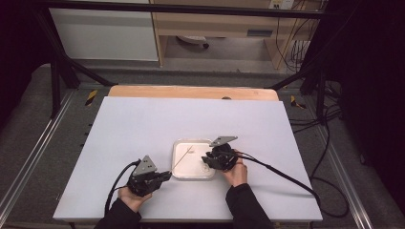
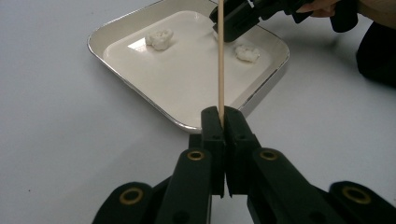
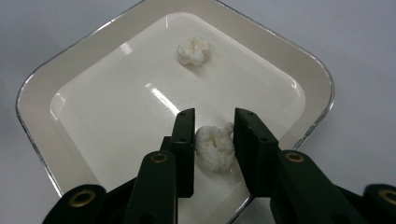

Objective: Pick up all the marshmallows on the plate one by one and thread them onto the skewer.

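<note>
A white square tray [image 1: 191, 168] lies on the table near the person. My left gripper [image 2: 223, 122] is shut on a thin wooden skewer [image 2: 221, 56], which reaches out over the tray [image 2: 187, 88]. In the high view the skewer [image 1: 182, 157] slants from the left gripper [image 1: 167, 175] up across the tray's left half. My right gripper [image 3: 214, 123] points down into the tray [image 3: 42, 107], and its pads touch both sides of a white popcorn piece [image 3: 214, 148] that rests on the tray floor. A second popcorn piece [image 3: 193, 51] lies loose farther in.
The tray sits on a white table sheet [image 1: 143, 129] with a wooden strip [image 1: 191, 91] along the far edge. Black cables [image 1: 282, 174] trail from both grippers across the sheet. Metal frame rails and a floor with cables surround the table.
</note>
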